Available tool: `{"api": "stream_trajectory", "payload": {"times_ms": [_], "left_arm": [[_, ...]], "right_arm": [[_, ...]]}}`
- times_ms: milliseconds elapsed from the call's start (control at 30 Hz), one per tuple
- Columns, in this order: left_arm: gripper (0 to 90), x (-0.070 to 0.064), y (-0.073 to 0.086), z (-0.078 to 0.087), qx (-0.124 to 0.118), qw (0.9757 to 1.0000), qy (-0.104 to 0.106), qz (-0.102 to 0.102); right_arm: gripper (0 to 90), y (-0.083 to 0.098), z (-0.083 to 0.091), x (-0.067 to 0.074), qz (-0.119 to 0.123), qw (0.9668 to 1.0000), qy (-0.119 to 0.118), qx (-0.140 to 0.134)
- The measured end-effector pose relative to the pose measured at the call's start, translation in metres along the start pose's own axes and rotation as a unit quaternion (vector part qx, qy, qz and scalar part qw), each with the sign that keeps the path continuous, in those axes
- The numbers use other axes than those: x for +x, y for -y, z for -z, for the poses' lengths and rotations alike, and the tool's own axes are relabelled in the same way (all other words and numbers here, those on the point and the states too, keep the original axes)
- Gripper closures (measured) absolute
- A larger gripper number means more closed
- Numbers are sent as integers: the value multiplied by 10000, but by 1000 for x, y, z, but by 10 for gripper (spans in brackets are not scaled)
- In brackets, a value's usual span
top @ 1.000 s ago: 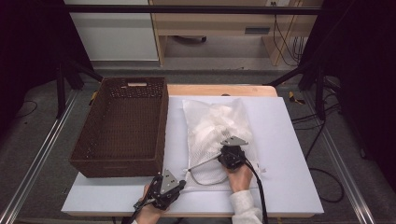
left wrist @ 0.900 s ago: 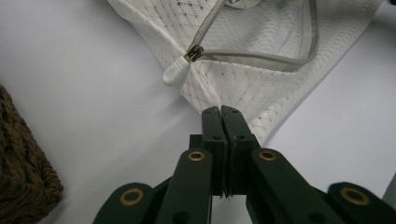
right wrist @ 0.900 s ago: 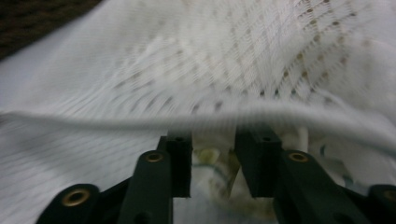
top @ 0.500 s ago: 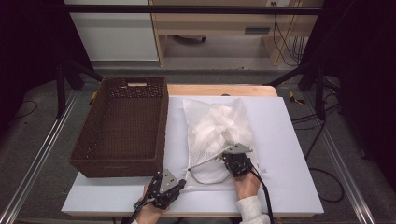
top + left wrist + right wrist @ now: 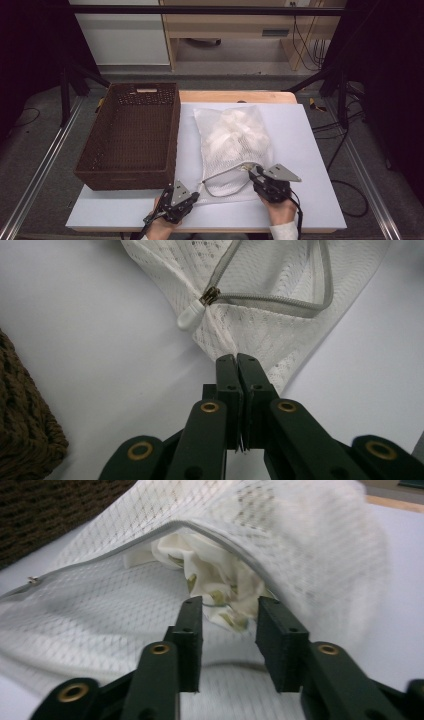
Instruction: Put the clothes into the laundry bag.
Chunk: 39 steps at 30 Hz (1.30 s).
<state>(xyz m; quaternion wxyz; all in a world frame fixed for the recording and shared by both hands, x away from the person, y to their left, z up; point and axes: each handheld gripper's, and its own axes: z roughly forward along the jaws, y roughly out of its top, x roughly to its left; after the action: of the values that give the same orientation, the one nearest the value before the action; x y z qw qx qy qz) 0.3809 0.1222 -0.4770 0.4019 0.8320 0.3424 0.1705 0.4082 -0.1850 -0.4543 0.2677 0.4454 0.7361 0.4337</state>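
White surface (image 5: 310,150) carries everything. Nearest, at 7 o'clock of the high view, left tongs (image 5: 194,196) sit by the near edge, jaws pressed together, pinching the near corner of the white mesh bag (image 5: 232,142); in the left gripper view the closed tips bite the mesh hem just below the zipper pull (image 5: 191,316), with the grey zipper (image 5: 280,299) curving off toward 2 o'clock. At 5 o'clock of the high view, right tongs (image 5: 253,176) are at the bag's near right edge, jaws spread and just opening further, nothing clamped between them. Right gripper view: black jaws stand apart right at the gaping bag mouth, cream cloth (image 5: 210,575) bunched inside beyond the tips, upper mesh layer arching over it; slightly blurred. Bag lies mid-surface, long axis running toward 12 o'clock, unzipped at the near end, stuffed with pale fabric. Brown wicker basket (image 5: 100,150) sits at 10 o'clock, just beside the bag. Wooden board edge (image 5: 235,96) shows at 12 o'clock behind the bag.
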Motion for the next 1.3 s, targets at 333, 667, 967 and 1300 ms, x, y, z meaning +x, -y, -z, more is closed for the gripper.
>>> {"api": "stream_trajectory", "payload": {"times_ms": [333, 667, 967, 1300], "left_arm": [[875, 3, 0, -4, -9, 9999, 45, 120], [875, 4, 2, -4, 67, 9999, 9, 143], [588, 8, -2, -2, -165, 9990, -209, 359], [593, 16, -7, -25, 133, 9982, -208, 538]], "right_arm": [[878, 3, -23, -25, -76, 9977, 606, 310], [894, 24, 18, -15, 16, 9979, -120, 631], [459, 29, 30, -25, -144, 9993, -324, 112], [540, 48, 13, -52, -674, 9938, 350, 811]]}}
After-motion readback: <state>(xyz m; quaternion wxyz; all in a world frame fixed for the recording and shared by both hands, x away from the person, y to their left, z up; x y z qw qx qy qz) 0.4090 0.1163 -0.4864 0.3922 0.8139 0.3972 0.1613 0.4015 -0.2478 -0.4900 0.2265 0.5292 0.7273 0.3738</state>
